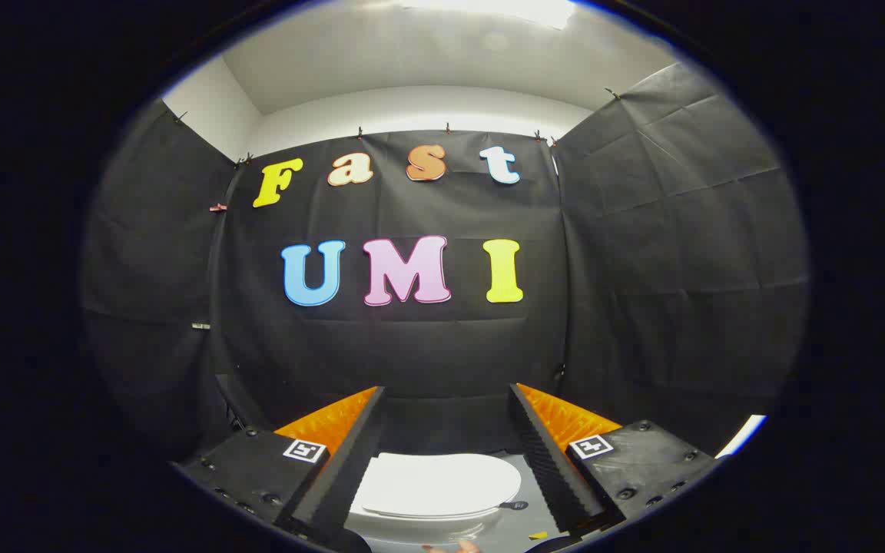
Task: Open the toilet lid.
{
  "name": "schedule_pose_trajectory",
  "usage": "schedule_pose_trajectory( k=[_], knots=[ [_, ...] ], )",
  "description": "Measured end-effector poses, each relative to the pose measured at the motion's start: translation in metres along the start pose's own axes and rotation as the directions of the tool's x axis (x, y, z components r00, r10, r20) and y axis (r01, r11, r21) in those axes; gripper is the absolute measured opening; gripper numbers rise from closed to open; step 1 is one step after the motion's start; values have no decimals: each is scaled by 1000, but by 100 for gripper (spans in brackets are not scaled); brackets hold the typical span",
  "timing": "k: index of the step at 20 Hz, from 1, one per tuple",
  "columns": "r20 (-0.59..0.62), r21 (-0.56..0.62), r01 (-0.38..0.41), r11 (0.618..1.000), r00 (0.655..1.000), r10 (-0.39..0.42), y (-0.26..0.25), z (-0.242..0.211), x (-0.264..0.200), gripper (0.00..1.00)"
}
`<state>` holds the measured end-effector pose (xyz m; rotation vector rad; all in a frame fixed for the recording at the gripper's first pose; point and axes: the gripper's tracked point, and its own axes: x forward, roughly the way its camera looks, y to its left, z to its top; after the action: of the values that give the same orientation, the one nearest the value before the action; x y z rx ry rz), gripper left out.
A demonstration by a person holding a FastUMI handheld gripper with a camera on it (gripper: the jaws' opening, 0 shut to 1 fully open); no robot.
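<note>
Looking down at a grey floor (523,522) inside a black-cloth booth w/ white ceiling above. Square black-and-white markers (304,450) sit on each finger; no readable text. My hand-held gripper (446,399) is spread wide, holding nothing. White toilet lid (439,482) is closed, seen between the fingers, below them, untouched.

No readable label, brand or number appears on the closed toilet lid (439,484). The open claw (446,399) carries one small black-and-white square marker on each finger block, a coded pattern rather than legible text.
</note>
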<state>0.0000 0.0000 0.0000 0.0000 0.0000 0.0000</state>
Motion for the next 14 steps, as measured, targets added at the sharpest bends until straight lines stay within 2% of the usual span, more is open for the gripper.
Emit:
schedule_pose_trajectory(
  k=[14],
  knots=[
    [-21, -6, 1, 1000, 1000, -2, 2, -3, 7, 99]
  ],
)
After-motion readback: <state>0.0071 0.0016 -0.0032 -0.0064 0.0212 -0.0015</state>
